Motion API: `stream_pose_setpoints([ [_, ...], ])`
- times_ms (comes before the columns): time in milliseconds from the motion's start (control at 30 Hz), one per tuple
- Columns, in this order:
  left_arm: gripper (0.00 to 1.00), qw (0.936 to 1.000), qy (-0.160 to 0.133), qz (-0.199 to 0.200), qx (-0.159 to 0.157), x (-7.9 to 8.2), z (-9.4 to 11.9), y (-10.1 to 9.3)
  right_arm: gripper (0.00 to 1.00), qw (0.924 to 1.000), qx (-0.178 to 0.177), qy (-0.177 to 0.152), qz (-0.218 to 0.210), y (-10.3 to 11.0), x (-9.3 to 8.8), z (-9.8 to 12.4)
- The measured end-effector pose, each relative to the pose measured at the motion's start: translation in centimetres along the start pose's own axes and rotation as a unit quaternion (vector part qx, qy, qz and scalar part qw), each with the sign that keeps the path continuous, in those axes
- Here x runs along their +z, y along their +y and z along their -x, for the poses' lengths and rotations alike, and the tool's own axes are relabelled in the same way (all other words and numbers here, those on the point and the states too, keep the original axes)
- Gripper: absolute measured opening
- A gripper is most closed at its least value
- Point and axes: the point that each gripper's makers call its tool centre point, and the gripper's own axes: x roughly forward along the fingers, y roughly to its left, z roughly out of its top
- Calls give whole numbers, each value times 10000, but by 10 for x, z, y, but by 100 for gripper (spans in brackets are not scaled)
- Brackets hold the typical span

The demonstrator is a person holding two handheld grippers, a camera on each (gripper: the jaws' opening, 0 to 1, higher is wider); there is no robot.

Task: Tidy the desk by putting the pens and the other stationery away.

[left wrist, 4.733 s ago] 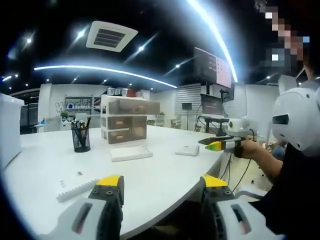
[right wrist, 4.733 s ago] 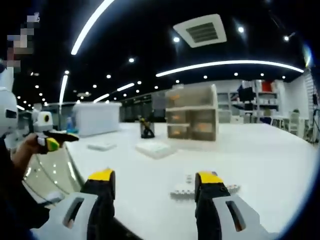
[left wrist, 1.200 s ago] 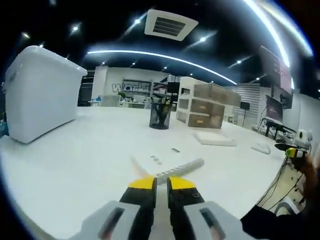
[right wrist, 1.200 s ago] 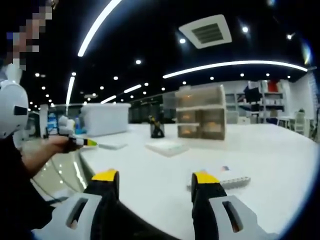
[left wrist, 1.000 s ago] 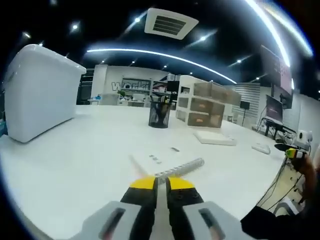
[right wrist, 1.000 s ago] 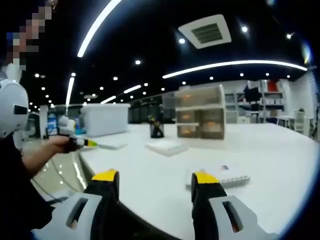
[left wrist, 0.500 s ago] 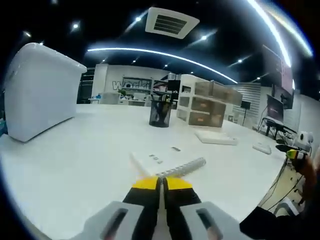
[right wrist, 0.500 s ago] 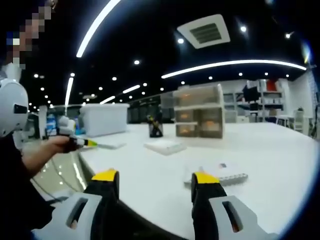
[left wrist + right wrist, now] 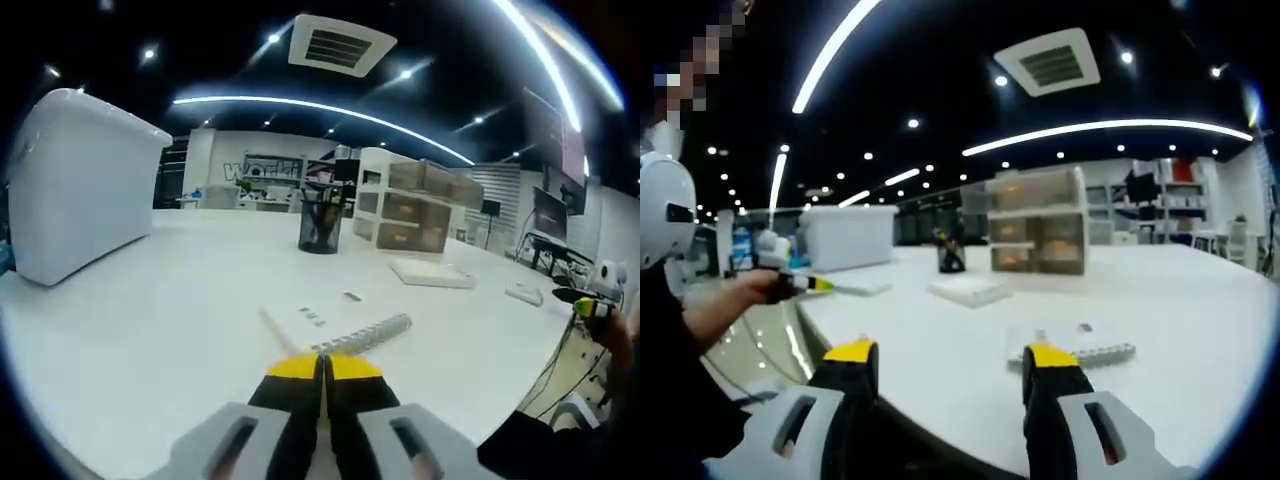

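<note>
A white spiral notebook lies on the white desk, its wire binding facing right. My left gripper sits at the notebook's near edge, jaws pressed together on it. In the right gripper view the notebook is just beyond the right jaw, its top face tipped towards me. My right gripper is open with nothing between the jaws, off the desk's near edge. A black mesh pen cup holding pens stands further back, also the pen cup.
A drawer unit stands behind the pen cup, with a flat white pad and a small white box to the right. A large white bin is at the left. A hand holds another gripper at the left.
My left jaws have gone from a narrow gap to fully shut on the notebook's edge. In the right gripper view the notebook has tipped, showing more of its top face.
</note>
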Motion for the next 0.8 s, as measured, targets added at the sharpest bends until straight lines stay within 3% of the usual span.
stream_pose_setpoints([
  [500,1,9999,-14,152,-44,2,0,-1,55,10000,68,-6,52,6,2,-1],
  [800,1,10000,12,-48,-78,14,2,-9,55,9997,159,38,189,14,4,-8],
])
